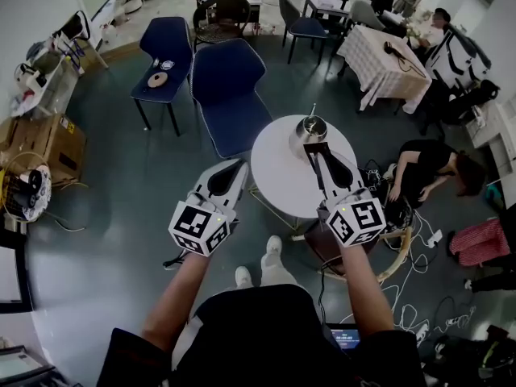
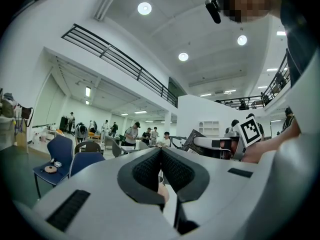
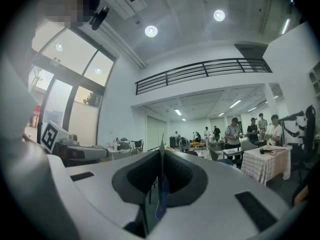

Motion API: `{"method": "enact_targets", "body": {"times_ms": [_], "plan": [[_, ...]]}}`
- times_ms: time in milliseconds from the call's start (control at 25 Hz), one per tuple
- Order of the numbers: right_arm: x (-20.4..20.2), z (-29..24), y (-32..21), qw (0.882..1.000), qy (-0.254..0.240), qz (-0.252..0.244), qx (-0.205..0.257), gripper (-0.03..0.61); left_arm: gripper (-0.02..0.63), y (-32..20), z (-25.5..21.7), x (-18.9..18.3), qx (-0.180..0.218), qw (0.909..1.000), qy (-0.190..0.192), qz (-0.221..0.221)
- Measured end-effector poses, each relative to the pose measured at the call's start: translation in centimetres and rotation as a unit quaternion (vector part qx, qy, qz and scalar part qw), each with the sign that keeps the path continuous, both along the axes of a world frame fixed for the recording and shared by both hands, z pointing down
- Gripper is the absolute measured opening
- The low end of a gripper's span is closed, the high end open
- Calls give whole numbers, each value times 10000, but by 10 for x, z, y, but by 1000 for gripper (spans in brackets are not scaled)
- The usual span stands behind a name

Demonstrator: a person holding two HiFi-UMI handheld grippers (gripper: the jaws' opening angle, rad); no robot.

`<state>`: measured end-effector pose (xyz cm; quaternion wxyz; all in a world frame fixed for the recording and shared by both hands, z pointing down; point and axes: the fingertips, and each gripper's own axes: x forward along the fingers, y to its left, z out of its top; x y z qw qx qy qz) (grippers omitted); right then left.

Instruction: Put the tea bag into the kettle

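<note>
Right gripper (image 3: 161,156) pinches a thin tea bag (image 3: 162,140) edge-on; it looks light, limp and easily torn, so grip its top edge; left gripper (image 2: 161,153) jaws are pressed together, seemingly on nothing; kettle (image 1: 311,127) is near.

Round ceiling lamps (image 2: 144,8) give bright, even light from overhead and flare white in both gripper views. Tall windows (image 3: 75,84) add daylight at the right gripper view's left. Shadows on the floor (image 1: 105,208) under the chairs (image 1: 230,87) are soft. Every view bulges, with dark rounded corners. The left hand-held gripper (image 2: 161,151), the right hand-held gripper (image 3: 162,156) and its pinched tea bag (image 3: 162,141) sit near the lens, slightly blurred
</note>
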<state>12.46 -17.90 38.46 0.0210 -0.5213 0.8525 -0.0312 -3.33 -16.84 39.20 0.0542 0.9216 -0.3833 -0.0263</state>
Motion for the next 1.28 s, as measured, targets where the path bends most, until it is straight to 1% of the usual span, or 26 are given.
{"method": "enact_targets", "body": {"times_ms": [240, 480, 640, 960, 1280], "plan": [[-3, 5, -4, 10000, -65, 1, -46, 40, 15, 2, -5, -6, 89, 9998, 146, 51], [-3, 6, -5, 10000, -69, -13, -71, 40, 15, 2, -3, -10, 62, 9999, 151, -22], [-2, 9, -6, 9999, -58, -13, -126, 40, 15, 6, -4, -8, 56, 9999, 131, 10], [-9, 14, -1, 9997, 68, -80, -229, 40, 15, 16, 1, -9, -80, 9999, 82, 34], [-6, 21, 3, 9991, 133, -99, -398, 40, 15, 25, 4, -12, -237, 9997, 36, -4]]}}
